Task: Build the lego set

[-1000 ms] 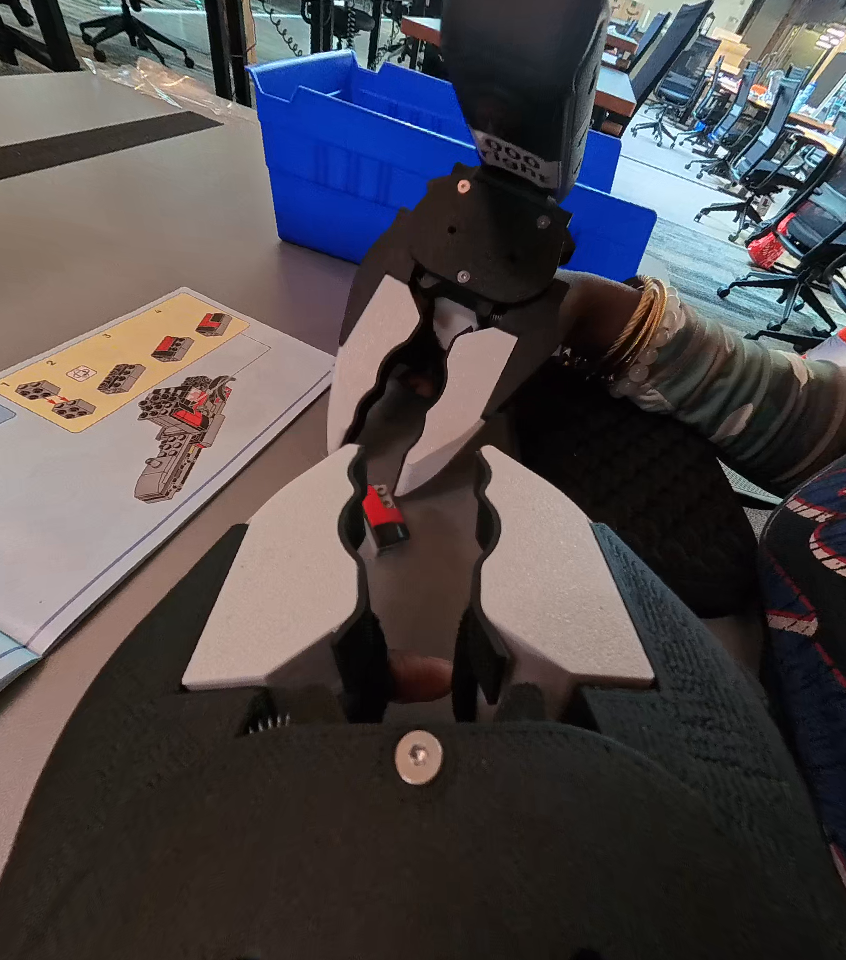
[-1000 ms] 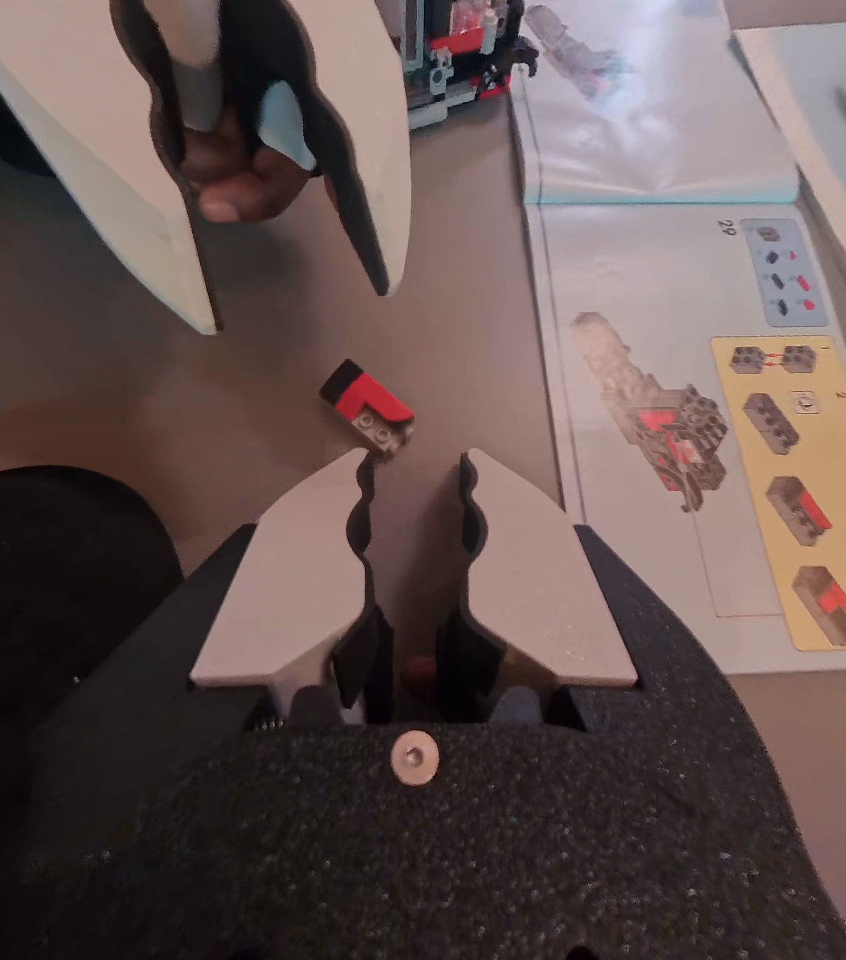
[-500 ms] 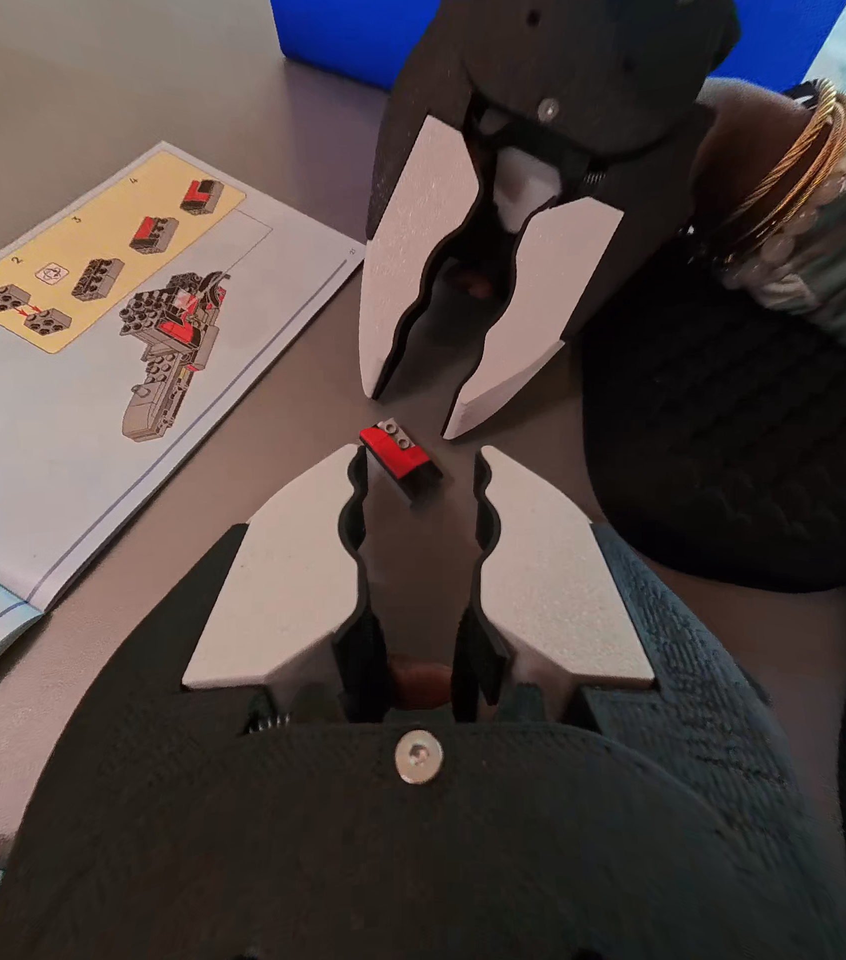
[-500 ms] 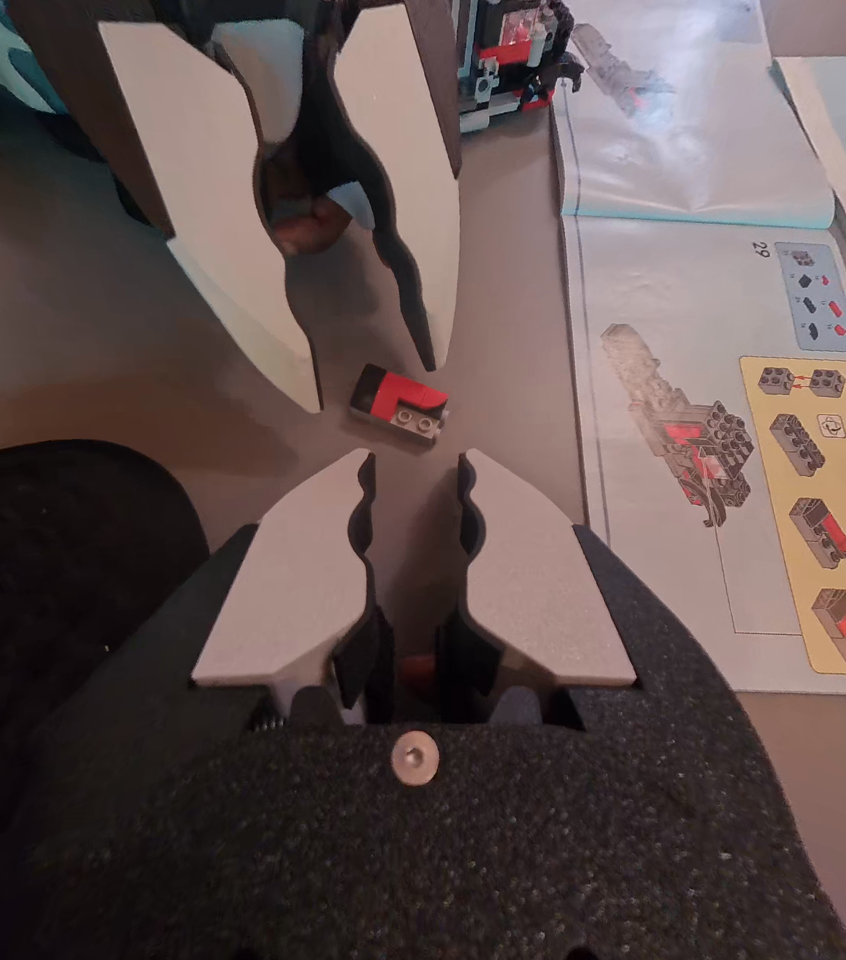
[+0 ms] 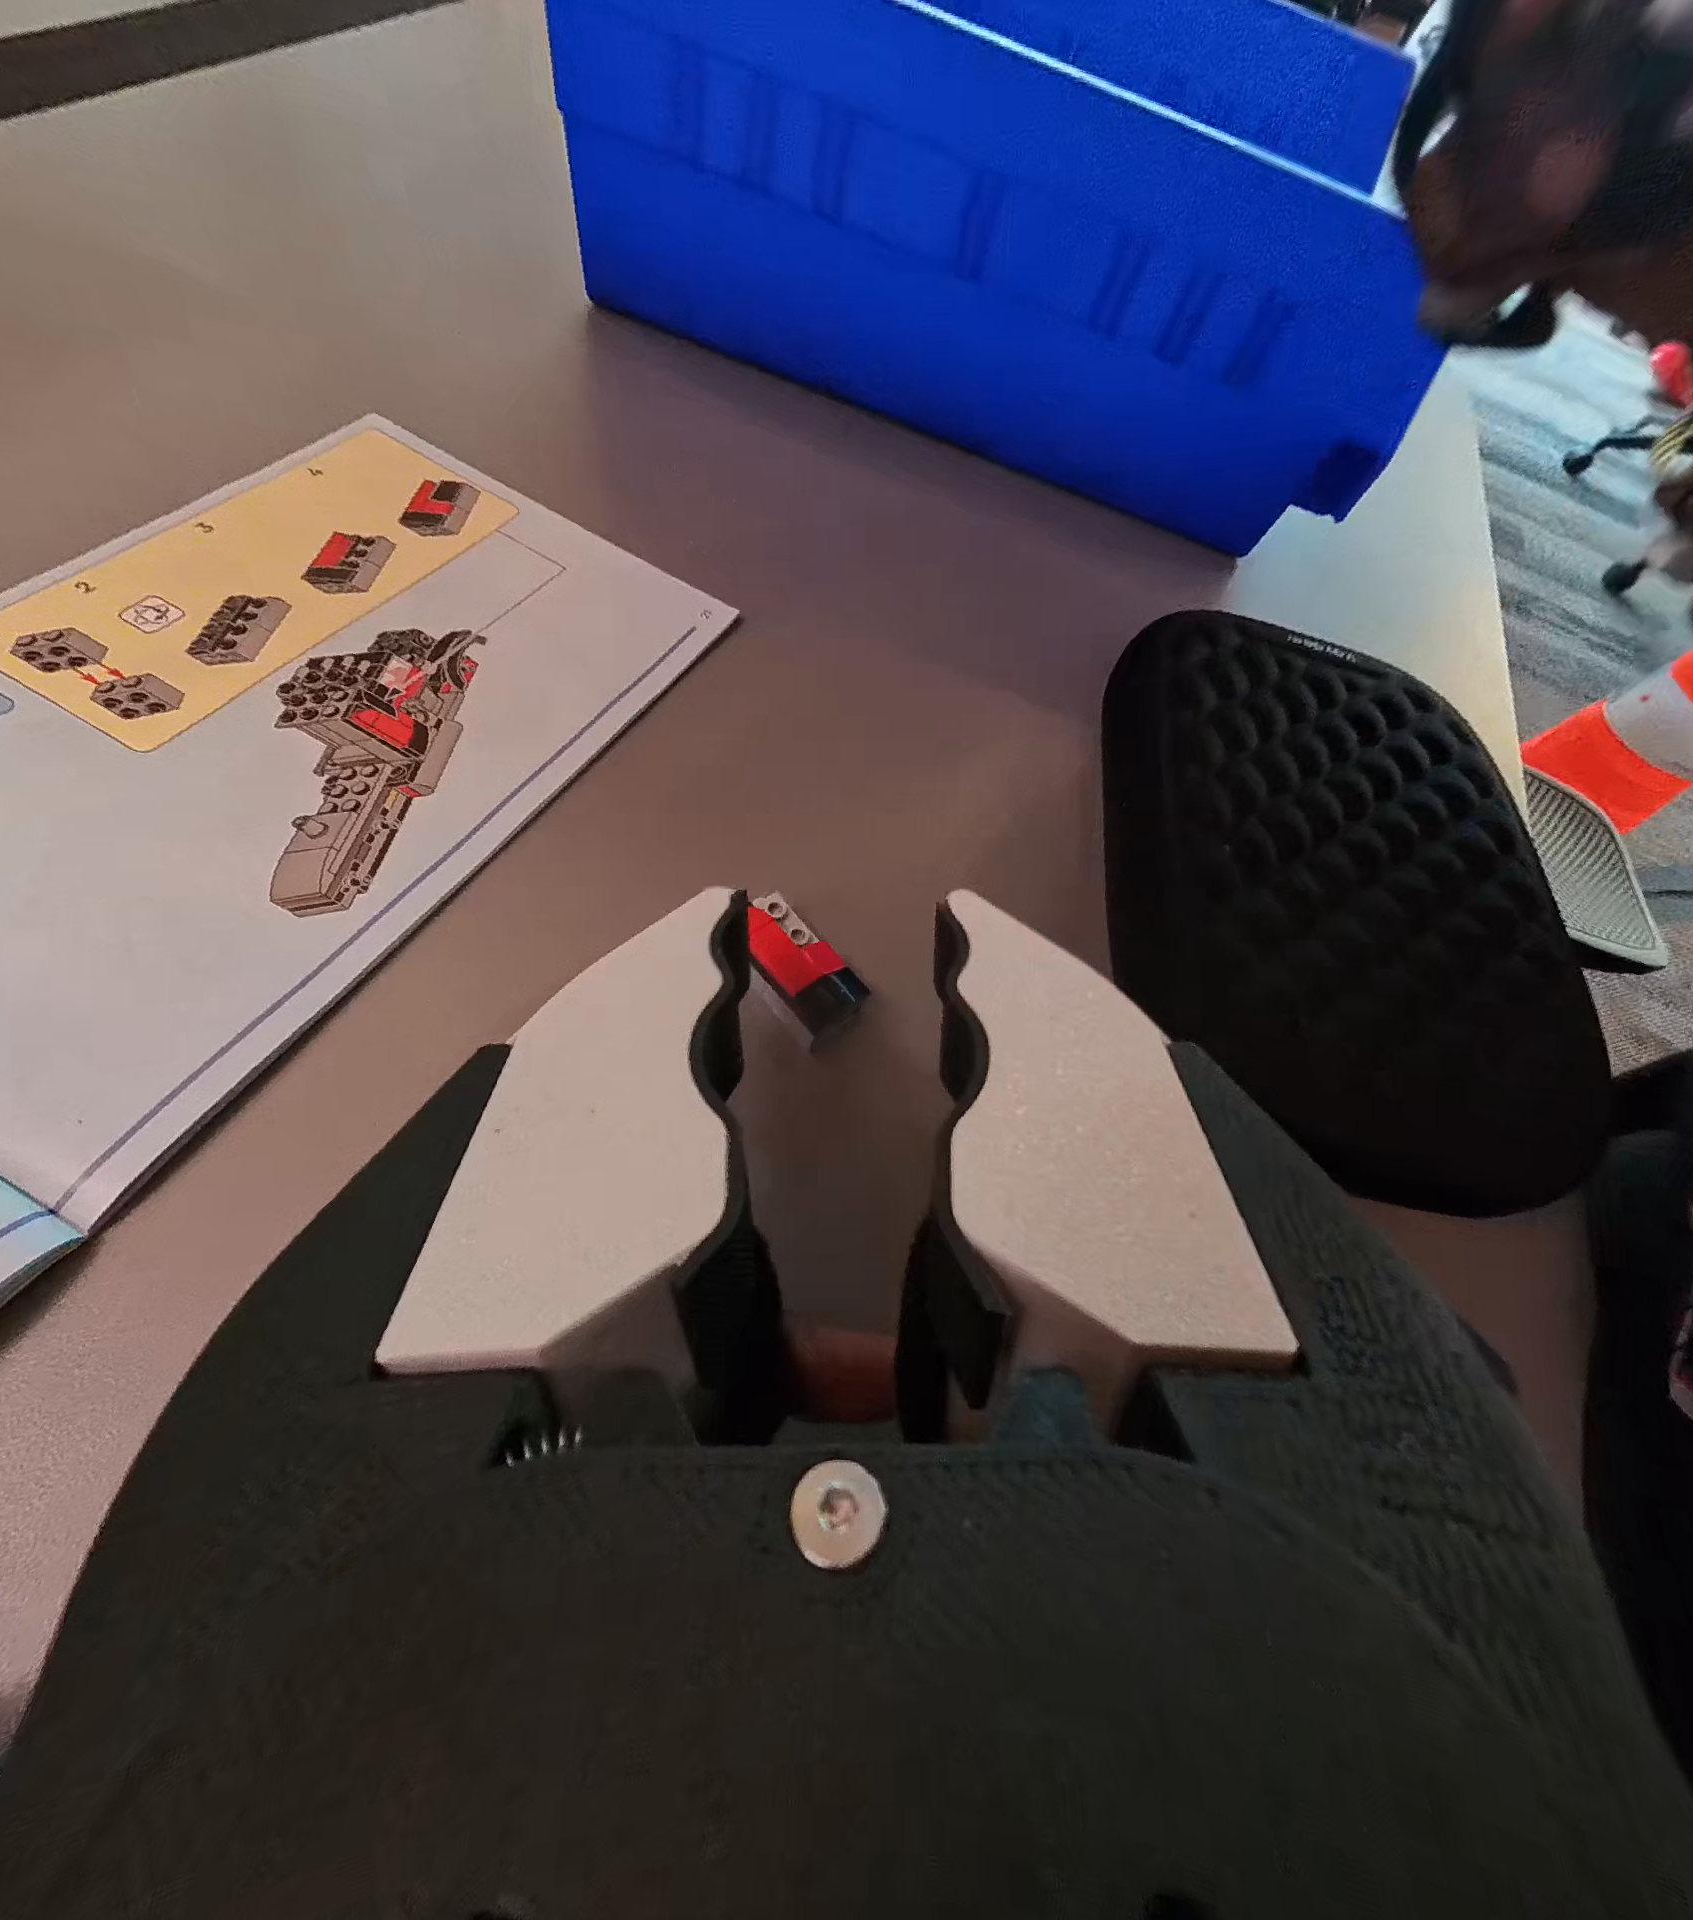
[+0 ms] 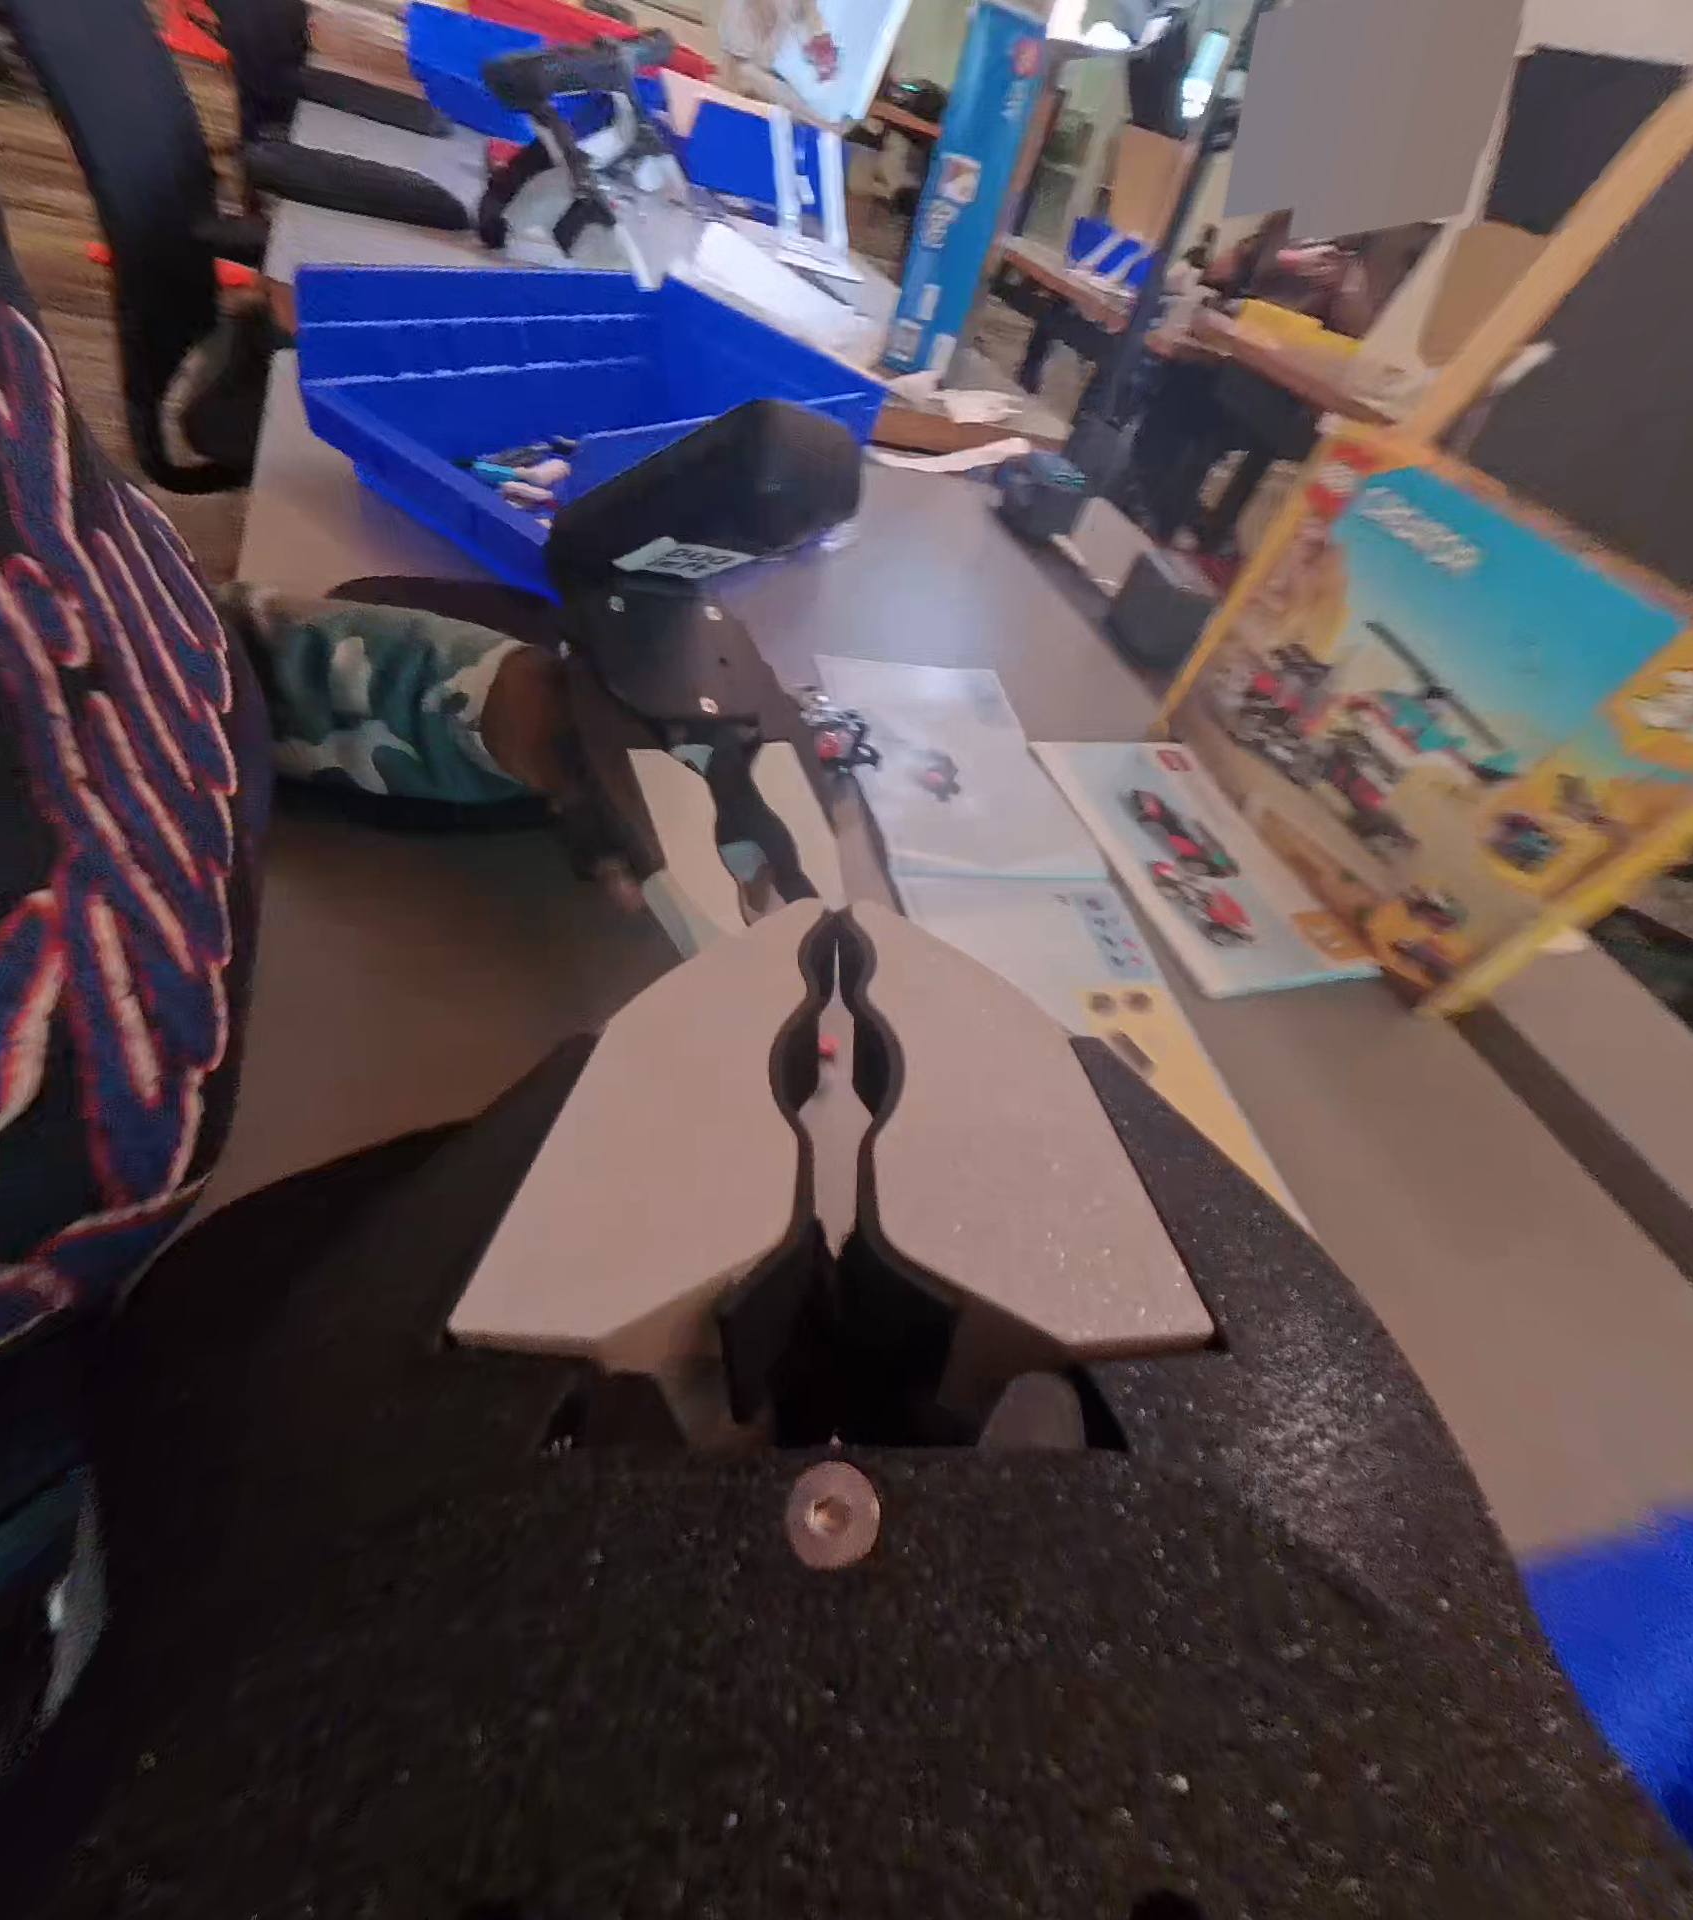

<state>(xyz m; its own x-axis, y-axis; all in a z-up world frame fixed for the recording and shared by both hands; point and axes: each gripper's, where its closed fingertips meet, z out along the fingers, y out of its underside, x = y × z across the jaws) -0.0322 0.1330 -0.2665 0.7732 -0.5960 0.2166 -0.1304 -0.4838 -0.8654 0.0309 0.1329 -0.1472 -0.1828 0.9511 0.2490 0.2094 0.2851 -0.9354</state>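
A: We have the left claw [image 5: 837, 914] spread apart low over the counter [image 5: 873, 582], the small red, grey and black brick assembly [image 5: 802, 964] lying between its fingers, right against the left one near frame centre.

B: We'd shift left a touch to centre it, then close gently across its long sides so it doesn't skid or tip.

A: To the left lies the open instruction booklet [image 5: 198, 790]; a blue bin [image 5: 977, 260] sits upper right.

B: Our right claw [image 6: 840, 920] is pressed together, holding nothing, raised above a busy workshop; the set's box [image 6: 1476, 727] stands at right.
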